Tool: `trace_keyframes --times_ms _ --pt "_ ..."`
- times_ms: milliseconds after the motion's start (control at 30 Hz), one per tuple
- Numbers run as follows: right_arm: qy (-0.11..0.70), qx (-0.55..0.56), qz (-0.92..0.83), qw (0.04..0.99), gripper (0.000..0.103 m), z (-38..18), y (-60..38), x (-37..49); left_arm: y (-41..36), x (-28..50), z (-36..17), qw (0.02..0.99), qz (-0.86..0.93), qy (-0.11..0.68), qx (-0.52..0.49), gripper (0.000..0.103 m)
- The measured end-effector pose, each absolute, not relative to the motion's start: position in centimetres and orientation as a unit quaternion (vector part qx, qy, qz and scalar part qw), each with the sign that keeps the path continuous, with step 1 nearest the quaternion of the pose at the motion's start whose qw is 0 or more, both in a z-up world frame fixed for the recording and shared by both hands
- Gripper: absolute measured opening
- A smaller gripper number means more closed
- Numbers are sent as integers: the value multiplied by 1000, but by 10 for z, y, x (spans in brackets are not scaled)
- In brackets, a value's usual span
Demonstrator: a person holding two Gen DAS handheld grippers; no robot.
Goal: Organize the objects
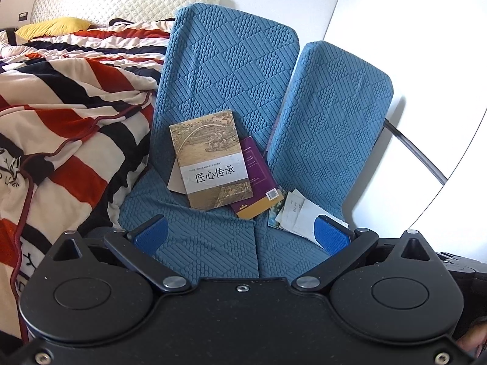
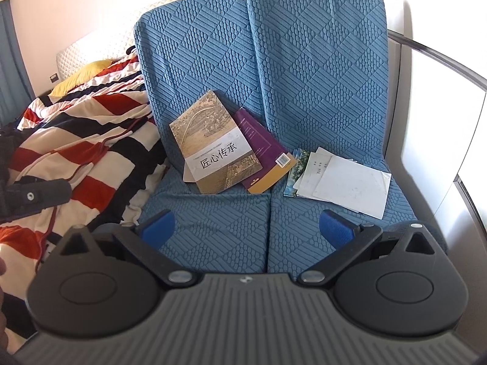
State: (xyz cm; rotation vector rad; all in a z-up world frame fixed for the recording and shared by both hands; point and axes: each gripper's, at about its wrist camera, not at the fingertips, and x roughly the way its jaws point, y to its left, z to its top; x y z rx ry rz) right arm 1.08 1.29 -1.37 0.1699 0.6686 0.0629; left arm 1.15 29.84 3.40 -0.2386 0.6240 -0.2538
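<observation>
Both the left tool (image 1: 242, 234) and the right tool (image 2: 248, 228) are held wide apart with nothing between their fingers above the blue seat (image 2: 213, 228), where a tan book (image 2: 214, 149) is laid over a purple book (image 2: 268, 158), with loose papers (image 2: 350, 179) beside them.

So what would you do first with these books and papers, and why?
Probably bring the left gripper down onto the tan book. It lies on top, overlapping the purple book, so it has to come off first. Both grippers are open and empty, and the papers lie apart on the other cushion for the right gripper.
</observation>
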Motion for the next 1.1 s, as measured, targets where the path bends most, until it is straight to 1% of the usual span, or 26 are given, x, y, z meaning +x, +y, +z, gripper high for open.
trace_keyframes --times_ms 133,300,500,767,900,1100 --pt "335 82 34 938 103 -20 19 18 295 19 29 937 -127 310 -102 102" --pt "340 73 37 937 103 -31 22 27 298 32 15 935 -120 315 -113 102" --pt "332 75 52 939 103 -49 18 42 301 61 -19 929 -104 330 -129 103" --pt "329 70 64 940 103 -74 16 63 299 90 -57 929 -87 342 -112 103" --pt "320 62 70 943 103 -87 18 72 302 103 -73 922 -94 354 -124 102" --pt "328 88 72 938 103 -116 17 91 302 118 -95 925 -103 352 -103 102"
